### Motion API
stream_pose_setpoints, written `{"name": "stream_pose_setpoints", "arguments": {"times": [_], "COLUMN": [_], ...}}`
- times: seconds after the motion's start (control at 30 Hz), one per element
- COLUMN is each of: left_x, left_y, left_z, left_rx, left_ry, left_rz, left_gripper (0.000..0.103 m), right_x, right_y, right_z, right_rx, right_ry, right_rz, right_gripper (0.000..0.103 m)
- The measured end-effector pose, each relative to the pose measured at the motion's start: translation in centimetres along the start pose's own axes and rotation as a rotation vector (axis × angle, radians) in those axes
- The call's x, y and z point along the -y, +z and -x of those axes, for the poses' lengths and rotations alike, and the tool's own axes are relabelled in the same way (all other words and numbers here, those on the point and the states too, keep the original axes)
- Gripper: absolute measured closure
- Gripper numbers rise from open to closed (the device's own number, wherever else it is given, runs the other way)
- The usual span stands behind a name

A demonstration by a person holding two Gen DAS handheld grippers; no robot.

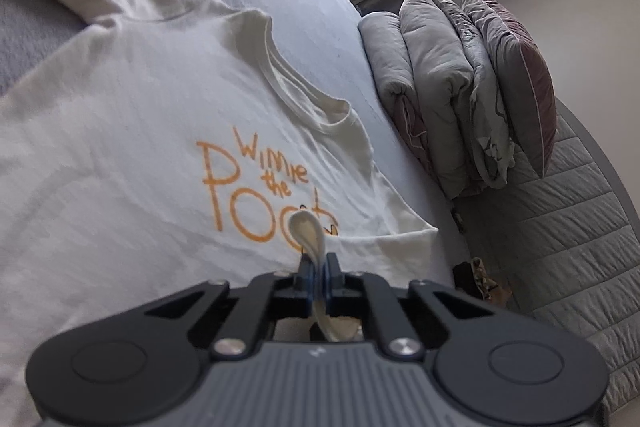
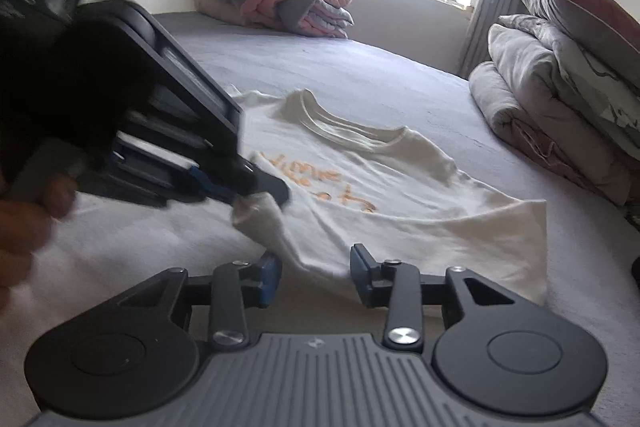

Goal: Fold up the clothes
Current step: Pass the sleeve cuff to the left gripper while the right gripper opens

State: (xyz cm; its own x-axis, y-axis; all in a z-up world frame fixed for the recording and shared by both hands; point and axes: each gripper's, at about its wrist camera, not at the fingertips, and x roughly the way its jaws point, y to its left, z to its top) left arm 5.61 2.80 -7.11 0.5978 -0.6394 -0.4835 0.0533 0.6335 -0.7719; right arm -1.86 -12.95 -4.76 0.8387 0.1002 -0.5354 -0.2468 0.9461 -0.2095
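T-shirt (image 2: 400, 211) lies print-up on the bed (image 2: 360, 75), collar away from both grippers. Left gripper (image 1: 316, 263) is clamped on a pinch of its cloth; right gripper (image 2: 314, 275), jaws apart, sits just beside the near edge.

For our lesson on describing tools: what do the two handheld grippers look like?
Both match: the left gripper and right gripper have black linkage arms with silver bolts, two round black discs, a ribbed grey body and blue finger pads. No cables or sleeves are visible.
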Motion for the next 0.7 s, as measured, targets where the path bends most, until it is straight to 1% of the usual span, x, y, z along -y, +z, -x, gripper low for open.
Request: {"name": "stream_pose_setpoints", "arguments": {"times": [0.17,0.27,0.37,0.4,0.5,0.53,0.57,0.63,0.67,0.7], "left_x": [0.4,0.3,0.2,0.1,-0.3,-0.4,-0.4,-0.3,-0.3,-0.3], "left_y": [0.3,0.6,0.9,0.9,0.7,0.5,0.3,0.0,0.0,-0.1], "left_z": [1.6,2.7,3.7,3.9,3.7,3.7,3.6,3.6,3.5,3.5], "left_rx": [0.037,0.058,0.080,0.071,0.007,-0.007,-0.016,-0.027,-0.028,-0.029], "left_ry": [0.023,0.038,0.053,0.050,0.028,0.018,0.014,0.011,0.008,0.004], "left_rz": [-0.044,-0.065,-0.086,-0.090,-0.086,-0.084,-0.085,-0.087,-0.083,-0.079], "left_gripper": [0.098,0.100,0.101,0.100,0.096,0.087,0.081,0.054,0.049,0.040], "right_x": [0.8,1.3,2.1,2.4,2.7,2.5,2.3,1.6,1.2,0.8], "right_y": [-0.5,-0.6,-0.7,-0.7,-0.7,-0.6,-0.5,-0.2,-0.1,0.0], "right_z": [-0.5,-0.7,-1.0,-1.0,-1.1,-1.1,-1.1,-0.9,-0.8,-0.7], "right_rx": [-0.009,-0.009,-0.007,-0.007,-0.003,0.003,0.010,0.025,0.034,0.042], "right_ry": [-0.034,-0.055,-0.077,-0.080,-0.078,-0.078,-0.075,-0.051,-0.039,-0.030], "right_rz": [0.012,0.020,0.016,0.009,0.001,0.008,0.018,0.047,0.068,0.089], "right_gripper": [0.056,0.055,0.050,0.050,0.050,0.050,0.050,0.051,0.051,0.051]}}
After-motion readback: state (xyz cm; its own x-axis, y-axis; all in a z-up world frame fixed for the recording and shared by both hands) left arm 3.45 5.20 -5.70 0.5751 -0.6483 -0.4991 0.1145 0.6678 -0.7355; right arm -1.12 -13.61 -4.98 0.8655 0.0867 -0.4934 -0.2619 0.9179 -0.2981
